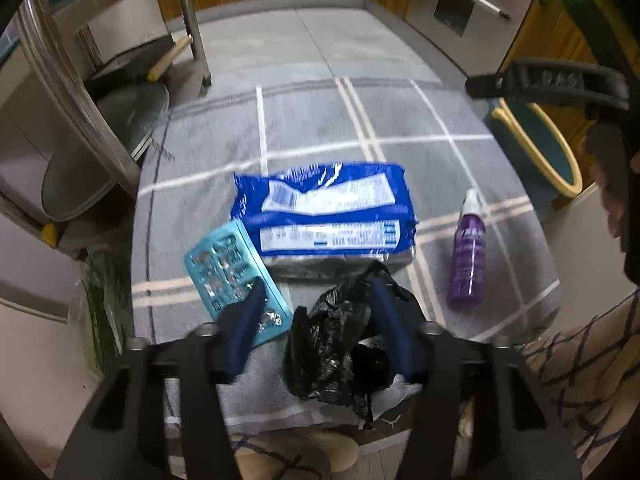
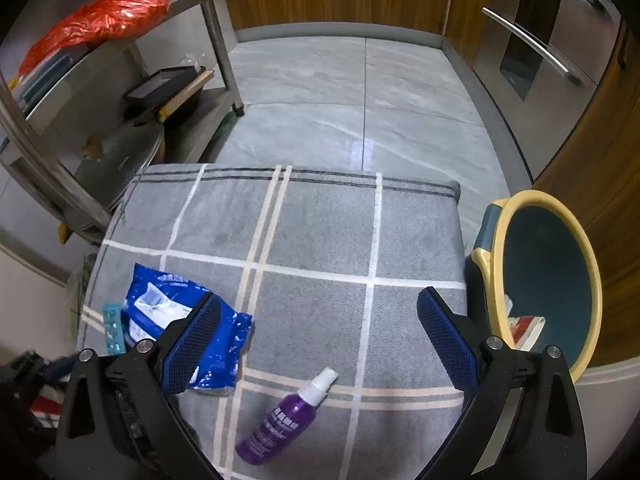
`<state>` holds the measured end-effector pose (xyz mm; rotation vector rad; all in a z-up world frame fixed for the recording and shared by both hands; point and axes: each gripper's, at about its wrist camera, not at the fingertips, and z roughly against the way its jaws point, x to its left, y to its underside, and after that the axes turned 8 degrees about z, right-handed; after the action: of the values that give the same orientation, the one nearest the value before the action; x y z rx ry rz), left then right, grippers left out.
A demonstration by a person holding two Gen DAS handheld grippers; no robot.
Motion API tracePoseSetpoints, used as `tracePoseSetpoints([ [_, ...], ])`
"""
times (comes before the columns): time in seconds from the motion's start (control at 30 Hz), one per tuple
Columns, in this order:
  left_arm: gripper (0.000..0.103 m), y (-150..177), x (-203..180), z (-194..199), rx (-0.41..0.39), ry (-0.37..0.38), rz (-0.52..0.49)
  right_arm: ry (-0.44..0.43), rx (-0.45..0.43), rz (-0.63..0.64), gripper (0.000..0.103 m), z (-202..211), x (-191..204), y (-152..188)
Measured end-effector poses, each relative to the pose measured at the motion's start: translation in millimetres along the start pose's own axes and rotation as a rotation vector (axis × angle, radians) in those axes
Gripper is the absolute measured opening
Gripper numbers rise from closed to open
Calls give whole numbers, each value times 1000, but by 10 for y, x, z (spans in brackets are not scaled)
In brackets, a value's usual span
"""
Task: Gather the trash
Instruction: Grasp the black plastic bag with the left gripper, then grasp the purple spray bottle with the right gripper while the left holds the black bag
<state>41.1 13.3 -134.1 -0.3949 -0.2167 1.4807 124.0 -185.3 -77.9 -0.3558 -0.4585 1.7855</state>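
A crumpled black plastic bag (image 1: 340,344) lies on the grey checked cloth between the fingers of my left gripper (image 1: 318,286), which is open around it. A teal blister pack (image 1: 236,276) lies under the left finger. A blue wipes packet (image 1: 328,208) lies just beyond; it also shows in the right wrist view (image 2: 180,328). A purple spray bottle (image 1: 468,256) lies on its side to the right, below my right gripper (image 2: 320,312) in its own view (image 2: 288,416). The right gripper is open and empty above the cloth.
A yellow-rimmed teal bin (image 2: 548,280) stands at the cloth's right edge, with some trash inside. A metal shelf rack (image 2: 100,92) with a red bag and pans stands at the left. Grey tiled floor, wooden cabinets and an oven lie beyond.
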Motion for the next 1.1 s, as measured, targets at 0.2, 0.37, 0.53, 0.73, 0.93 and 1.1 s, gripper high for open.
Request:
tracePoseSetpoints([
  [0.2, 4, -18, -51, -42, 1, 4, -28, -2, -5, 7, 97, 7, -6, -2],
  [0.37, 3, -78, -125, -7, -29, 1, -58, -8, 0, -7, 97, 3, -44, 14],
  [0.53, 2, -211, -174, 156, -104, 1, -77, -31, 34, -19, 97, -54, -76, 50],
  [0.73, 2, -465, -135, 407, -206, 31, -49, -88, 141, -129, 94, -163, -199, 280],
  [0.93, 2, -701, -175, 540, -285, 17, -57, -111, 227, -148, 69, -266, -76, 586],
  [1.1, 2, -763, -258, 556, -300, 24, -74, -171, 324, -122, 46, -481, 147, 777],
])
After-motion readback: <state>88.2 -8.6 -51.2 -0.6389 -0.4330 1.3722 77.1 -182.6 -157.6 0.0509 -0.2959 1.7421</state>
